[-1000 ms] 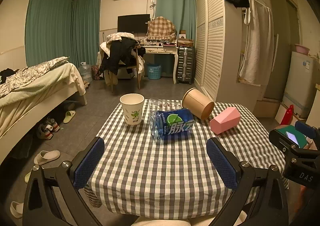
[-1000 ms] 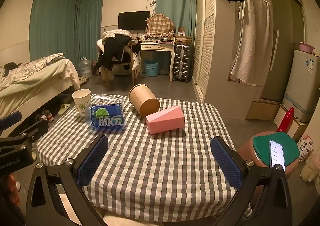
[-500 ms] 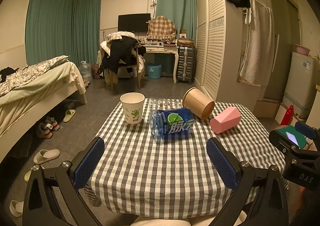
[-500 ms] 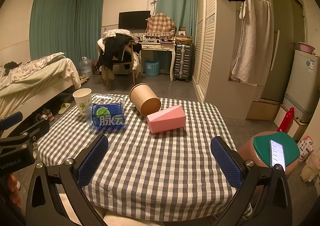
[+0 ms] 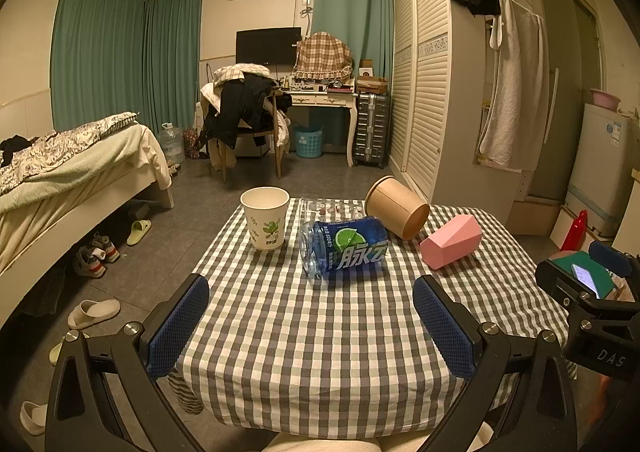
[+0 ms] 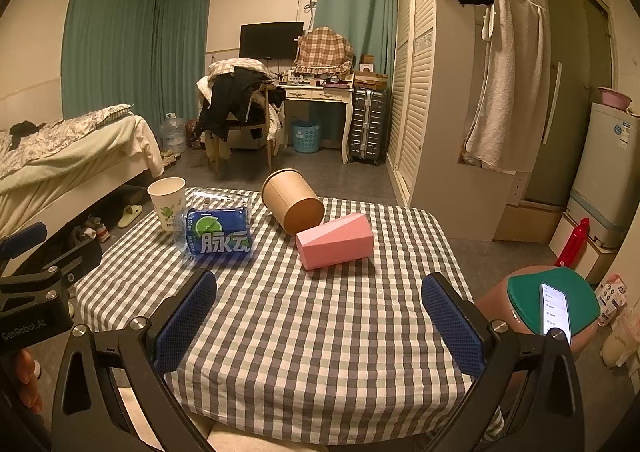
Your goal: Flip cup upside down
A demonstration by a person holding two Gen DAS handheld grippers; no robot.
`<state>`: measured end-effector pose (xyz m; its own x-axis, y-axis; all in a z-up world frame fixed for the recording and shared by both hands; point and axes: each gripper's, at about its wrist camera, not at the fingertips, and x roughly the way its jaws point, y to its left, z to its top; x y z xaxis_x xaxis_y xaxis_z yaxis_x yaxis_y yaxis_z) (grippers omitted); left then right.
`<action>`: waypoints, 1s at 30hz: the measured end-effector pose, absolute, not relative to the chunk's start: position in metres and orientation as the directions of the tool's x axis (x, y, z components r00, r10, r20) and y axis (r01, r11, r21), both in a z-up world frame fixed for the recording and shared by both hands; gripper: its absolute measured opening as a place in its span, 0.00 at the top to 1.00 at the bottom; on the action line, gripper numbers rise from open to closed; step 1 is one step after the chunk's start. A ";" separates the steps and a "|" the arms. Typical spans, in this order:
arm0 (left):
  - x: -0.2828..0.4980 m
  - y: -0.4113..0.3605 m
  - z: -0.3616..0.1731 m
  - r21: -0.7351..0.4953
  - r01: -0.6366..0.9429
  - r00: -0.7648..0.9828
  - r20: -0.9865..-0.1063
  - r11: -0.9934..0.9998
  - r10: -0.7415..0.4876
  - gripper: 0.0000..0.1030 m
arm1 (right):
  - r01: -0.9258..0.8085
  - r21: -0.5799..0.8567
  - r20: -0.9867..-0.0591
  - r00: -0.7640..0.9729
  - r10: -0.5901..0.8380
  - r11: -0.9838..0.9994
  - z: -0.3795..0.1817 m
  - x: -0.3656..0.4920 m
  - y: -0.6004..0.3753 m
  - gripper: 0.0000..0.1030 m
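Observation:
A white paper cup (image 5: 265,217) with a green leaf print stands upright, mouth up, at the far left of the checked table (image 5: 320,332). The right wrist view shows the same cup (image 6: 167,202) at the table's far left corner. My left gripper (image 5: 311,322) hovers open over the near edge, well short of the cup and with nothing between its fingers. Open too, my right gripper (image 6: 319,322) hangs above the near part of the table (image 6: 320,332) with nothing held.
A blue-labelled plastic bottle (image 5: 345,248) lies on its side mid-table. Behind it a brown paper tub (image 5: 396,206) lies tipped over, and a pink faceted box (image 5: 451,241) rests to the right. A bed stands left, a stool with a phone (image 6: 554,308) right.
Both views have crept slightly forward and up toward the table. No object has moved and both grippers stay open.

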<state>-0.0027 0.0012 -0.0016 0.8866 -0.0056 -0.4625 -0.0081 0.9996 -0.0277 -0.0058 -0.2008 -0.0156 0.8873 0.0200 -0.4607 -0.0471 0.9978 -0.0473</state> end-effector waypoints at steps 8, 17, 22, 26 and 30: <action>-0.003 0.001 0.000 -0.028 -0.011 0.886 -0.465 1.000 -0.003 0.00 | -0.049 -0.050 -0.458 0.889 0.021 0.998 -0.014 -0.006 -0.200 0.00; -0.002 0.001 -0.001 -0.031 -0.007 0.884 -0.467 0.999 -0.008 0.00 | -0.049 -0.049 -0.459 0.888 0.021 0.998 -0.014 -0.006 -0.200 0.00; -0.002 0.001 -0.001 -0.031 -0.009 0.884 -0.467 0.999 -0.007 0.00 | -0.045 -0.049 -0.463 0.886 0.017 0.998 -0.015 -0.006 -0.201 0.00; -0.002 0.001 -0.001 -0.029 -0.007 0.884 -0.467 1.000 -0.007 0.00 | -0.044 -0.050 -0.466 0.884 0.016 0.998 -0.016 -0.006 -0.201 0.00; -0.001 0.001 -0.002 -0.032 -0.008 0.884 -0.468 0.999 -0.008 0.00 | -0.044 -0.050 -0.467 0.884 0.015 0.998 -0.016 -0.005 -0.200 0.00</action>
<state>-0.0014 0.0013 -0.0016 0.8837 -0.0080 -0.4680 -0.0080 0.9994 -0.0322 -0.0054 -0.2004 -0.0160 0.8840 0.0149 -0.4672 -0.0436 0.9978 -0.0505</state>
